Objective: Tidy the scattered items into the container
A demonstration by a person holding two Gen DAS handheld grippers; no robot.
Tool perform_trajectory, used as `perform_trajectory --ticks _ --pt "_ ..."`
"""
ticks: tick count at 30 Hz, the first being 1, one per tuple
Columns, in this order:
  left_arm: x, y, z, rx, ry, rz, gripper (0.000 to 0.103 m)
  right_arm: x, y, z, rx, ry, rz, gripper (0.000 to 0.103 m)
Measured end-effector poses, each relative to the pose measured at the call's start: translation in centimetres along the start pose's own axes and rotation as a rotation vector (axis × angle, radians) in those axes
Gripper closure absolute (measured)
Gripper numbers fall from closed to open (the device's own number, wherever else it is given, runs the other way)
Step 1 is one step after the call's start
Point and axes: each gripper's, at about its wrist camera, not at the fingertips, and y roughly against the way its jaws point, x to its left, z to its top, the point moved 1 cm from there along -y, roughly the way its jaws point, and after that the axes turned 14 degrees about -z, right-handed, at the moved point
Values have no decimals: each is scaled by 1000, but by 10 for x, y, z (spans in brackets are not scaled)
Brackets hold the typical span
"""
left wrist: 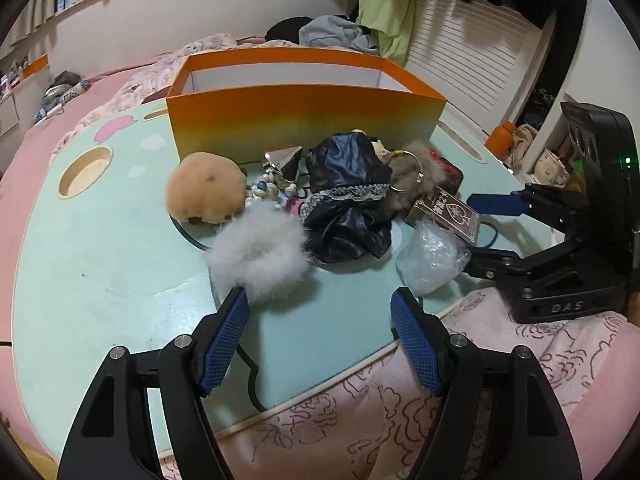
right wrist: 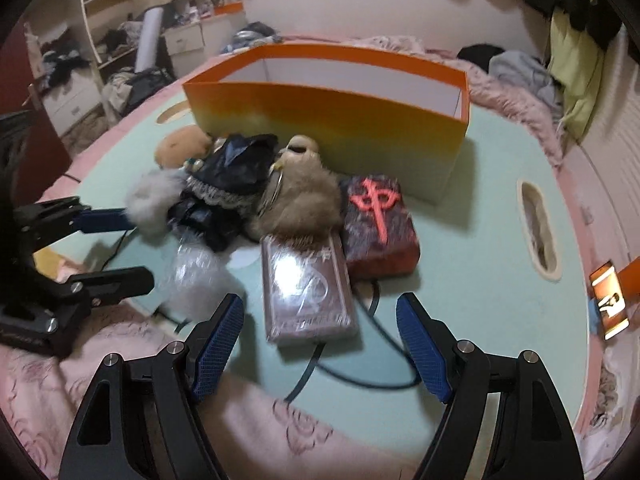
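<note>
While both the left gripper [left wrist: 320,312] and right gripper [right wrist: 320,320] gape empty, the orange box [left wrist: 304,120] stands at twelve o'clock behind the clutter.

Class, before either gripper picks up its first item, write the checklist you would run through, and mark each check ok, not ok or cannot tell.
1. Orange box open at the top: ok.
2. Left gripper open, nothing held: ok.
3. Right gripper open, nothing held: ok.
4. Card pack lies ahead of the right gripper, top uncovered: ok.
5. White fur pompom just ahead of the left gripper's fingers: ok.
6. Box interior empty: cannot tell.
</note>
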Motion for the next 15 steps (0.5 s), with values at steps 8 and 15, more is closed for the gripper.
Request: perform_trajectory --ticks 8,15 --pt "0 -3 -5 -3 19 53 20 -11 11 -19 -26 -58 -75 18" --pt "3 -10 -9 23 10 153 0 -15 1 -17 14 -66 -102 1"
